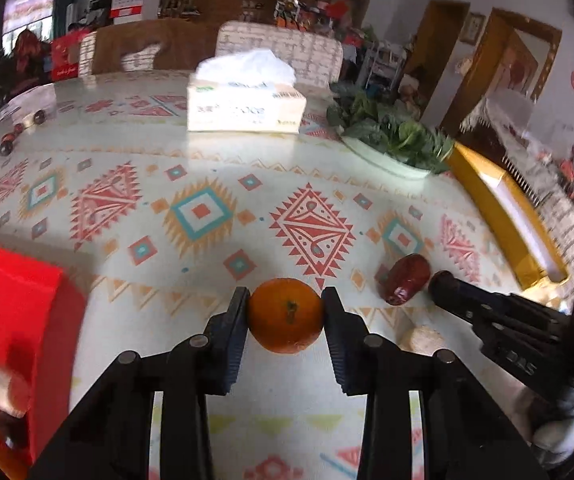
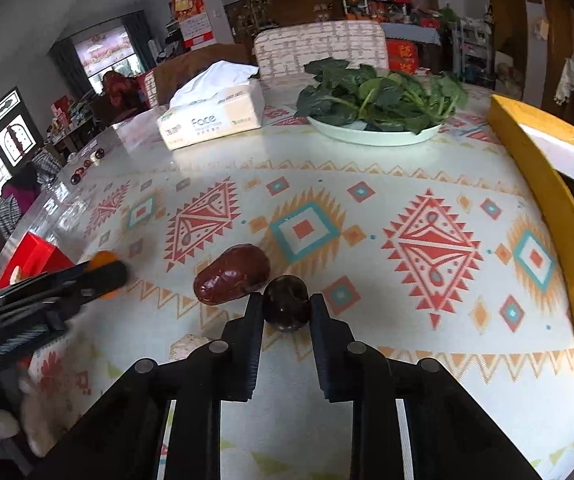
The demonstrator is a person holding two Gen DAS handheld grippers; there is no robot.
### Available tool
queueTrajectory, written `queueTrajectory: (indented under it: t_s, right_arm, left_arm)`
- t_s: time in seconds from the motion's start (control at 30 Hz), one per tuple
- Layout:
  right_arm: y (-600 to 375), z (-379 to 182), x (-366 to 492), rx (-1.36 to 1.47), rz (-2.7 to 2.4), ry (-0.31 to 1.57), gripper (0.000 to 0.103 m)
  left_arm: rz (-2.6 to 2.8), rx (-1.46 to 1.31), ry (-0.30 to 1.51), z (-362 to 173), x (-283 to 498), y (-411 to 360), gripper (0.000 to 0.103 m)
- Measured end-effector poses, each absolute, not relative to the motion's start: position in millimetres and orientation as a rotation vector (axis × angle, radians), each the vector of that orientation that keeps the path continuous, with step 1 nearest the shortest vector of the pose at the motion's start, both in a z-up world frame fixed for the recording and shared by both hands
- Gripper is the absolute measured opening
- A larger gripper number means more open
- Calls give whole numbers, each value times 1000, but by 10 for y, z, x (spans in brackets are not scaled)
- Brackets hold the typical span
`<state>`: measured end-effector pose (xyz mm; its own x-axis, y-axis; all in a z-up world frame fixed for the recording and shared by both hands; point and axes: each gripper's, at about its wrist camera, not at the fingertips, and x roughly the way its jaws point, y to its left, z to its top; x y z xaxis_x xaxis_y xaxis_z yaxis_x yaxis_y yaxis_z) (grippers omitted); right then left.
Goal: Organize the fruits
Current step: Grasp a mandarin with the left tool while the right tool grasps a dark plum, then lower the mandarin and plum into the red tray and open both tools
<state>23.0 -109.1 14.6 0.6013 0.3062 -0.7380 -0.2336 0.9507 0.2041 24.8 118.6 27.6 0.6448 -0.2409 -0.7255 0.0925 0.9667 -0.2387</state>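
On the patterned table (image 1: 247,208), the left tool (image 1: 285,304) grips a round orange tangerine (image 1: 285,314) between its pads; the red box (image 1: 19,300) lies to its left. The right tool (image 2: 286,308) clamps a small dark round fruit (image 2: 286,306), with the yellow tray (image 2: 547,184) to its right.

The patterned surface (image 2: 367,168) carries a tissue box (image 2: 213,120) and a plate of greens (image 2: 375,134) far off, and a red date (image 2: 231,274) near.

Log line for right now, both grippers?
left gripper: shut on orange | right gripper: shut on dark round fruit | red date: loose on table
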Motion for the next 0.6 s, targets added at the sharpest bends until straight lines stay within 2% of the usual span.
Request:
queueTrajectory:
  t_s: [0.37,0.6]
  right_arm:
    - [-1085,405,52,165,328,833,25]
    - [-423,739,-359,113,471,807,25]
  left_arm:
    - [-85,-359,741,688,-645,2020,35]
    - [51,-492,679,674,-1139,2816,35]
